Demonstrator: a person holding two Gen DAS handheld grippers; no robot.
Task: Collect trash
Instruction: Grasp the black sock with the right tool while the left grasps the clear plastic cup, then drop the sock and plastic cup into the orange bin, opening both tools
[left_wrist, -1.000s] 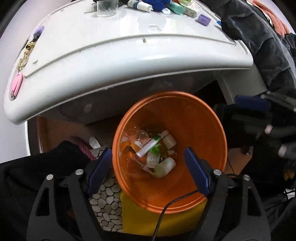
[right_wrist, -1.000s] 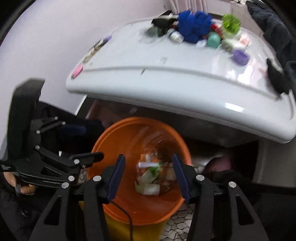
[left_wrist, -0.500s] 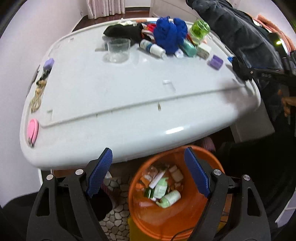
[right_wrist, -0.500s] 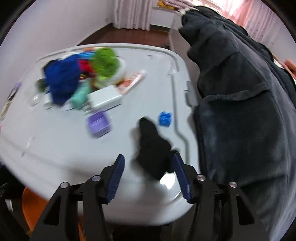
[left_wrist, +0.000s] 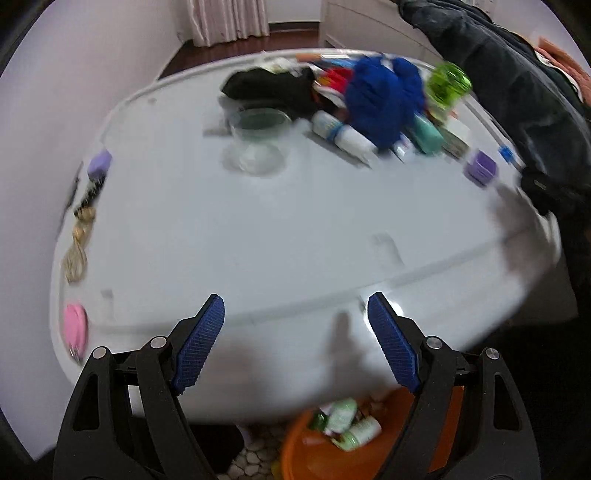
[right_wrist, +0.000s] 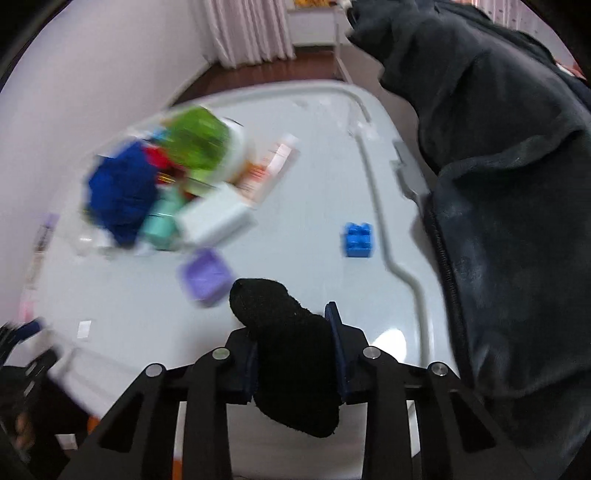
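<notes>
Right wrist view: right tool (right_wrist: 293, 354) just closed, clamping black sock (right_wrist: 291, 354) over white table (right_wrist: 295, 236) edge.

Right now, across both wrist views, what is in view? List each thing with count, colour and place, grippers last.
table: one, white, under everything
black sock: one, between the right gripper's pads
blue brick: one, near the table's right rim
purple boxes: two, one by the sock, one at the left edge
clear cup: one, far centre
blue fluffy item: one, in the far pile
green container: one, same pile
orange bin: one, below the table, holding bottles
dark garment: one, right side
left gripper: open, nothing between the pads
right gripper: closed on the sock
</notes>
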